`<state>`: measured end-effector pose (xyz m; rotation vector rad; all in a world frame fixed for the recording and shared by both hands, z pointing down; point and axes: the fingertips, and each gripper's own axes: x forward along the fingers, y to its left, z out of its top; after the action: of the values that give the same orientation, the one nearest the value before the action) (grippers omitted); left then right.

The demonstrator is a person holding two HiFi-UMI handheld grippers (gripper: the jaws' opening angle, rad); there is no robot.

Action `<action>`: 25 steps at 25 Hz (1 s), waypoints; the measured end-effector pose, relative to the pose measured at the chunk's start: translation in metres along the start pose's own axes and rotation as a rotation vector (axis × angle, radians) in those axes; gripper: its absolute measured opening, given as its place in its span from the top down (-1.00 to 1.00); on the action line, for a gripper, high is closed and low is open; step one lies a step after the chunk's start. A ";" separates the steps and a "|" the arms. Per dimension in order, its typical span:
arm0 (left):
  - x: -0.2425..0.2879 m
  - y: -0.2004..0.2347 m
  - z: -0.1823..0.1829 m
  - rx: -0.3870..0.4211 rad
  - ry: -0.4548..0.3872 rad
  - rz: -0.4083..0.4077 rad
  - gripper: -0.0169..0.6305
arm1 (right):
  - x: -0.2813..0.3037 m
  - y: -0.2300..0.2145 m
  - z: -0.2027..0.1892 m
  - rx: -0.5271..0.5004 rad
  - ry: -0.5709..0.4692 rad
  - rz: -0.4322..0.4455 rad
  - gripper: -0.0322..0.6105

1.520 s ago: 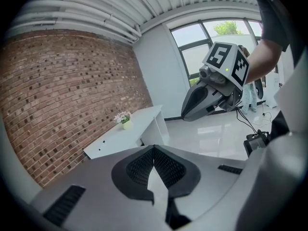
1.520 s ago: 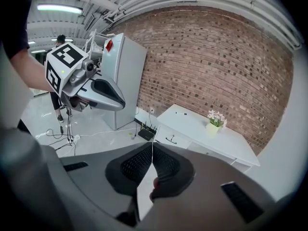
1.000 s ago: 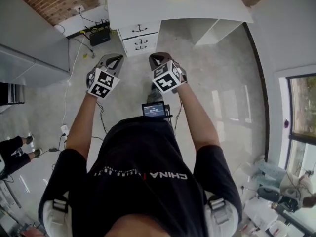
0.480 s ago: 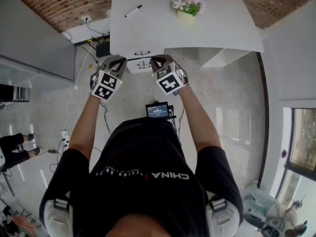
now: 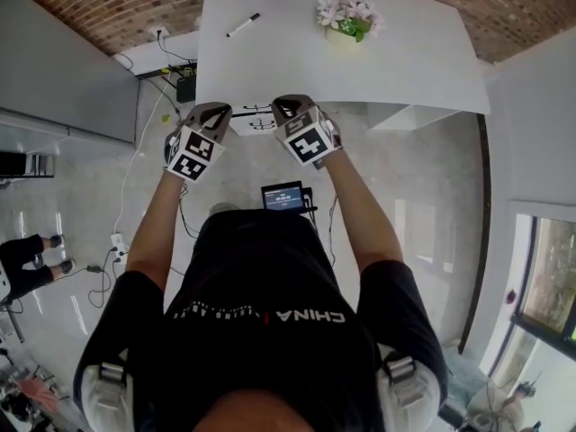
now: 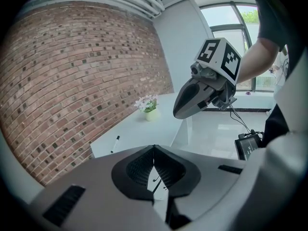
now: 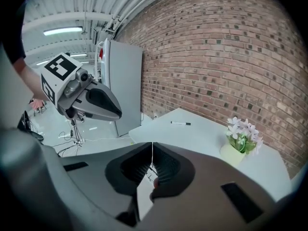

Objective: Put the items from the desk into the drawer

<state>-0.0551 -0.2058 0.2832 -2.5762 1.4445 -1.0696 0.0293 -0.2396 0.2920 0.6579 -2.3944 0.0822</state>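
black ribbed pads on the left gripper (image 6: 154, 150) meet at the tips with nothing between them, and the right gripper (image 7: 152, 146) is likewise closed and empty. both are held side by side, pointing forward and down, just short of the desk's near edge. between them, under the desk (image 5: 405, 61), the drawer unit (image 5: 255, 117) shows its small handles, and every drawer looks closed.

further out on the white top, the marker pen (image 5: 242, 24) lies near the far left corner and the flower pot (image 5: 346, 16) stands upright near the far edge, well apart from the pen. neither has been touched, so the task has barely begun.

the risks, as i judge them: the handles are thin, so a jaw that is not opened first could skid off the drawer front. the pen is slim and round, and a pinch off its middle may send it rolling toward the desk edge. the pot looks top-heavy with blooms, so a high or slanted grip could tip it. both items sit far back, meaning a long reach over the desk.
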 end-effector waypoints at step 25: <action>0.014 0.063 -0.019 0.026 -0.038 -0.077 0.91 | 0.062 0.006 0.039 0.007 0.052 -0.035 0.85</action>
<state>-0.1082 -0.2470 0.2859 -2.6390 1.3244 -1.0345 -0.0370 -0.2702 0.2990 0.6921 -2.3330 0.0917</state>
